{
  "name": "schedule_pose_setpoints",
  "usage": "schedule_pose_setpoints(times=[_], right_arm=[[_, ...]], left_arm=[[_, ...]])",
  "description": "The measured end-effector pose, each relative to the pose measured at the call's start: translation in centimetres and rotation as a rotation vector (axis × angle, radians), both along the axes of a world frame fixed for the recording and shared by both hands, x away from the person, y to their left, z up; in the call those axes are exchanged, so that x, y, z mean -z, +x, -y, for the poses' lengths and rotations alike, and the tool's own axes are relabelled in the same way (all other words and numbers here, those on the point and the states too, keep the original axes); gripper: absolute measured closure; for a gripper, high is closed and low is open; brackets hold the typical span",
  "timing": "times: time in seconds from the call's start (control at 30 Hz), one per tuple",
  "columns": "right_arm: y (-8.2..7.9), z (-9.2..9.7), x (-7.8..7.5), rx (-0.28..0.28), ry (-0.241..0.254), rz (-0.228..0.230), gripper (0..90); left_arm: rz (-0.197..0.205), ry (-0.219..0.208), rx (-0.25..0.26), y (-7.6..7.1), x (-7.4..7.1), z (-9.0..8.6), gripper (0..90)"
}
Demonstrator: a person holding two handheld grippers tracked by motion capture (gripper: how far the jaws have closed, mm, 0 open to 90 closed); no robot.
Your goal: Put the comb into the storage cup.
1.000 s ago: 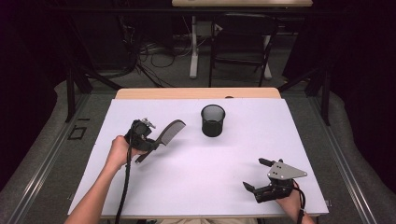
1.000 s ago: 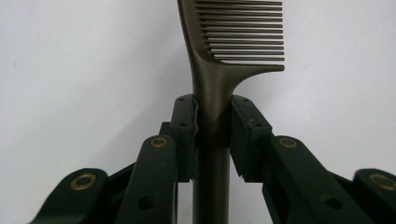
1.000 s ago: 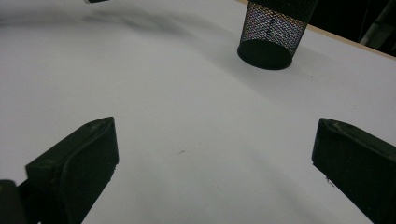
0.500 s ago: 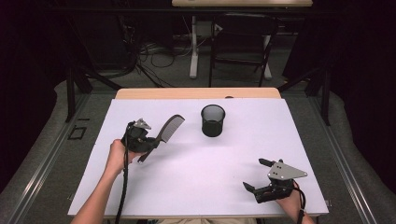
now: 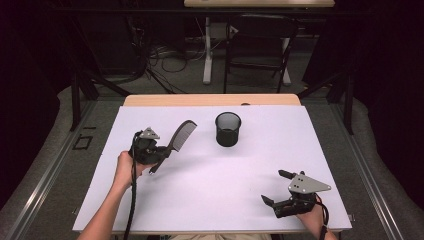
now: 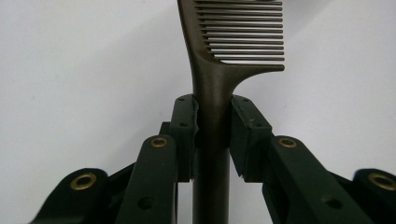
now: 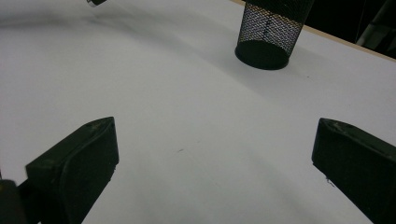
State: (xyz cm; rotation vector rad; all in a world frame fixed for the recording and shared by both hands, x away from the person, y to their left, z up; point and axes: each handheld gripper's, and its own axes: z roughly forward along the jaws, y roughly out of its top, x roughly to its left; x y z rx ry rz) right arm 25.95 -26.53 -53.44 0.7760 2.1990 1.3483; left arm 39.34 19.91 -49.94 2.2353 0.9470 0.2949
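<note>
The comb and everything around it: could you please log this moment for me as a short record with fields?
held item: dark comb, clamped by its handle, teeth end pointing toward the cup
holder: left tongs, shut on the handle, raised above the table
other tool: right tongs, open, nothing between the jaws, near the table's front right corner
container: black mesh cup, upright, apart from the comb
surface: white table

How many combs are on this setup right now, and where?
1. The comb is clamped by its handle in the left claw, lifted over the white table, left of the mesh cup.
</note>
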Motion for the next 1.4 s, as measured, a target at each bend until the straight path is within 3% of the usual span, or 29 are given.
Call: schedule_pose_setpoints(times=[0.87, 1.4], right_arm=[[0.04, -0.12, 0.07, -0.001, -0.002, -0.004, 0.1], [0.10, -0.10, 0.11, -0.001, -0.008, -0.007, 0.1]], left_arm=[[0.067, -0.048, -0.035, -0.52, 0.27, 0.72, 72.5], [0.140, -0.100, -0.080, -0.67, 0.18, 0.69, 72.6]])
